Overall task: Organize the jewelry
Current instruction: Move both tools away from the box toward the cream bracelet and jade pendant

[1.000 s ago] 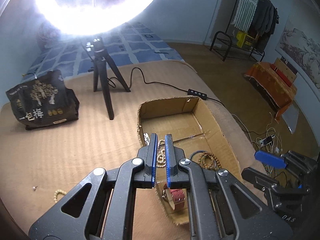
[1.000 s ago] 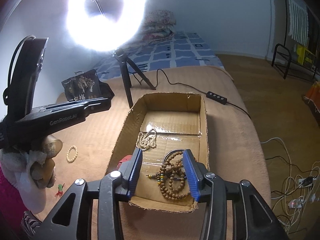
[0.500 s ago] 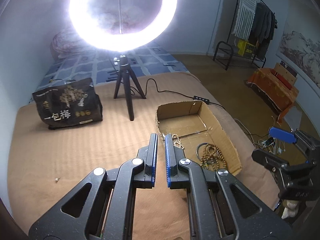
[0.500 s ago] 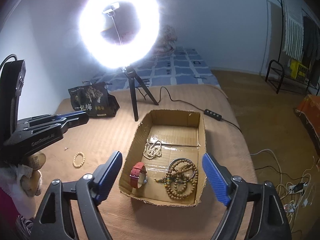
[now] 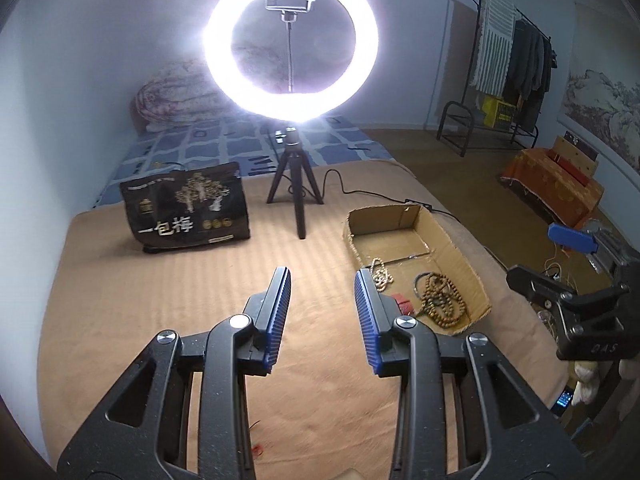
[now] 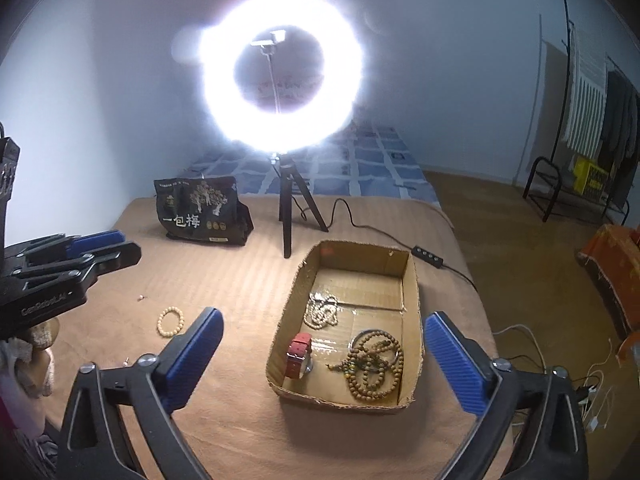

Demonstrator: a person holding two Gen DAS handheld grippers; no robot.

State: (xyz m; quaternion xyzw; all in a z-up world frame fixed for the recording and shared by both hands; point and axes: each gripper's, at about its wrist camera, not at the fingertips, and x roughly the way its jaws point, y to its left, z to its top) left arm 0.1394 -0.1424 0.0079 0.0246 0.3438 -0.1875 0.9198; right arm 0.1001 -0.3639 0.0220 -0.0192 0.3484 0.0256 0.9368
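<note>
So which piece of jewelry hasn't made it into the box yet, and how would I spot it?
Find the open cardboard box on the tan blanket, in front of the ring light. Look left of it, out on the bare blanket: a small pale bead bracelet lies there alone. Every other bead string sits inside the box.

From my remote station I can read three markings. The black bag [image 5: 186, 208] standing on the tan cover carries large white characters "一包梅" across its lower front, under a gold tree emblem; the small print lines on it are too fine for me to read. The same characters appear on the bag in the right wrist view. The left gripper [image 6: 100, 246] bears "GenRobot.AI" in white on the side of its black body. The right gripper [image 5: 572, 248] shows embossed letters I read as "DAS" on its black body; the first letter is uncertain.
</note>
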